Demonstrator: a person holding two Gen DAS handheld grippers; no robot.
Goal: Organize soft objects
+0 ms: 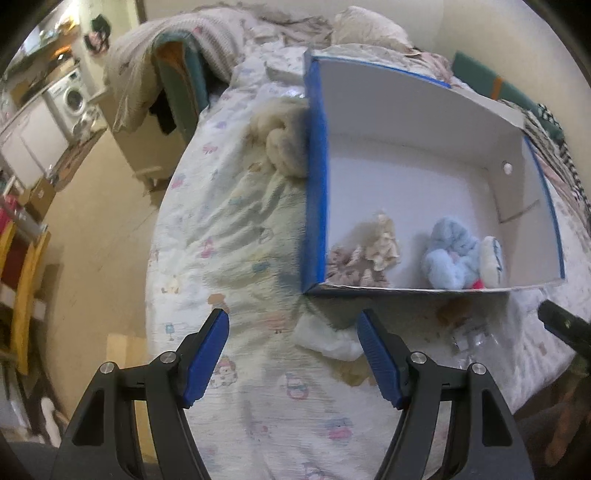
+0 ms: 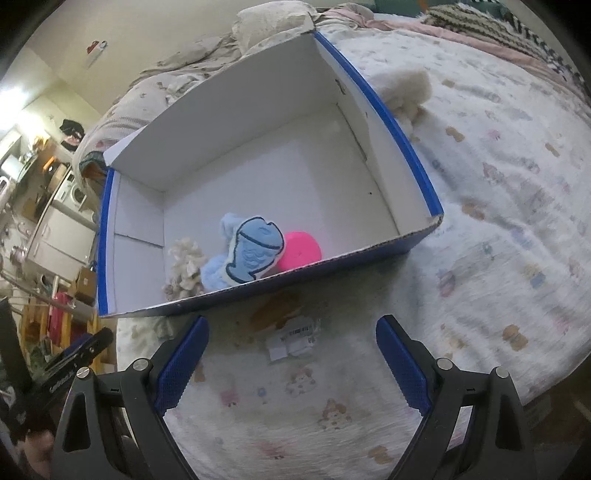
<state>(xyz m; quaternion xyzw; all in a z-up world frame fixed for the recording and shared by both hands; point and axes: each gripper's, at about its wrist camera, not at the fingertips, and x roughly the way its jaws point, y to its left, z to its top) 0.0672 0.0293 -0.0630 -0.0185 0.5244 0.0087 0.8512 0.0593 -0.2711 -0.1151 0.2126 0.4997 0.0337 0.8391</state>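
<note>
the left tongs point(image 1: 293, 321) are spread wide, released, with nothing between the blue pads point(image 1: 207, 356); they hover over the printed bed sheet point(image 1: 229, 229) without touching it. just ahead of them, toward their right pad, lies a crumpled white cloth point(image 1: 328, 338) on the sheet. the right tongs point(image 2: 291, 328) are likewise wide open and empty, above the sheet, with a small packet bearing a barcode label point(image 2: 295, 338) lying between and just beyond their tips.

past both pairs sits the blue box point(image 1: 314, 192) with a white inside, open at the top, resting on the bed. against its near wall, from left to right as the right tongs see it, are a beige ruffled soft piece point(image 2: 186, 264), a light blue fluffy toy point(image 2: 216, 273), a flat fish-shaped plush point(image 2: 255, 251) leaning on it, and a pink ball point(image 2: 301, 247) touching the fish.

beyond the left tongs, beside the box's left wall, a cream fluffy toy point(image 1: 282, 142) lies on the sheet outside the box. farther off are pillows point(image 1: 365, 26) at the head of the bed.
</note>
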